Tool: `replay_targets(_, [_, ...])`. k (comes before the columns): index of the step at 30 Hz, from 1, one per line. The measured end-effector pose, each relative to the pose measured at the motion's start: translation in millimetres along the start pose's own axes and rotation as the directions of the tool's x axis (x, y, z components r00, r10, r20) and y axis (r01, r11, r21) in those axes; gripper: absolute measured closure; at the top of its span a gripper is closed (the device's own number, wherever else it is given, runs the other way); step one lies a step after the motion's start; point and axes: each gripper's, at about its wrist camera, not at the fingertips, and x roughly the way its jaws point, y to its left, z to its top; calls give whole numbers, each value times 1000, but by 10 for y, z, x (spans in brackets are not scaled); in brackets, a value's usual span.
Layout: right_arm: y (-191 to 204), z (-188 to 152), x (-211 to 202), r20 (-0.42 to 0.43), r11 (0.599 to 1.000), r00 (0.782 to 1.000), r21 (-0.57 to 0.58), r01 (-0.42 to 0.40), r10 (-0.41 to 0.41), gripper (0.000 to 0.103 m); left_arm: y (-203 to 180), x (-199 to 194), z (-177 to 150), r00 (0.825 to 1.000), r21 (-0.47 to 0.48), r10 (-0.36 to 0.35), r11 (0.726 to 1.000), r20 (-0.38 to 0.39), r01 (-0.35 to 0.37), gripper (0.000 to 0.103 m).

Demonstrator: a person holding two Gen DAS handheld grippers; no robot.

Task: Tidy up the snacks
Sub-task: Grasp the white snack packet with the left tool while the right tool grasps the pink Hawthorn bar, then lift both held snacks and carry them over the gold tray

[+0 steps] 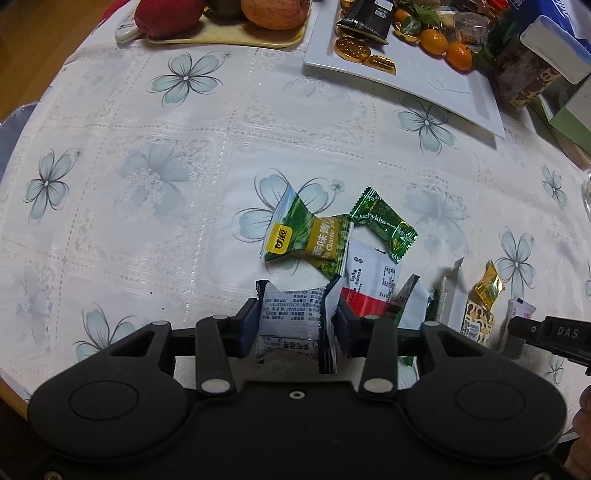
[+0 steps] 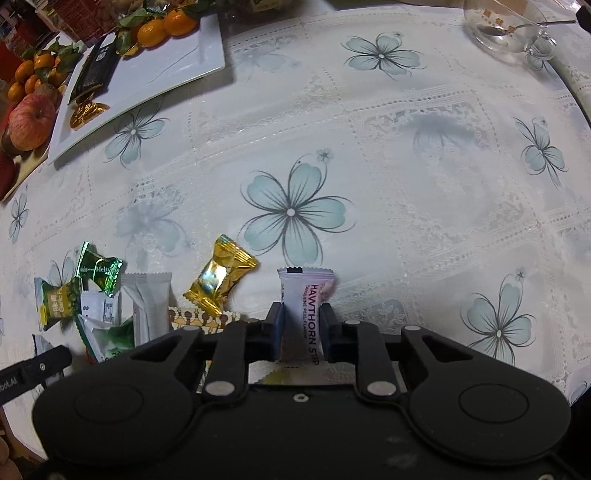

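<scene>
My left gripper (image 1: 293, 326) is shut on a white snack packet with black print (image 1: 286, 314), its dark crimped end bunched against the right pad. Just beyond lie a green-and-yellow garlic pea packet (image 1: 310, 234), a green foil candy (image 1: 384, 223) and a white-and-red packet (image 1: 373, 280). My right gripper (image 2: 301, 328) is shut on a pale pink hawthorn strip packet (image 2: 308, 310), which stands upright between the pads. To its left a gold foil candy (image 2: 218, 278) rests on a patterned packet (image 2: 205, 319), beside a white sachet (image 2: 149, 299). The right gripper's finger (image 1: 546, 332) shows at the left wrist view's right edge.
A white rectangular plate (image 1: 461, 92) at the back holds gold coins, a black packet and small oranges. A tray of apples (image 1: 221, 38) sits to its left, with boxes and jars at the far right. A glass bowl with a spoon (image 2: 506, 27) stands far right on the floral tablecloth (image 2: 406, 166).
</scene>
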Motion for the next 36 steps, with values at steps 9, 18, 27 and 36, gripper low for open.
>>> replay_targets(9, [-203, -36, -134, 3, 999, 1000, 42, -20, 20, 81, 136, -62, -263, 996, 11, -50, 999, -73, 51, 53])
replay_targets(18, [-121, -152, -257, 54, 1000, 999, -3, 1, -1, 81, 147, -147, -348, 998, 23, -20, 999, -54, 21, 53])
replay_targets(27, [-52, -418, -591, 107, 997, 992, -46, -58, 63, 81, -9, -504, -594, 997, 74, 7, 997, 71, -13, 53])
replay_targets(36, [-245, -1214, -1161, 149, 982, 971, -44, -185, 189, 81, -21, -855, -1310, 997, 92, -18, 996, 73, 11, 53])
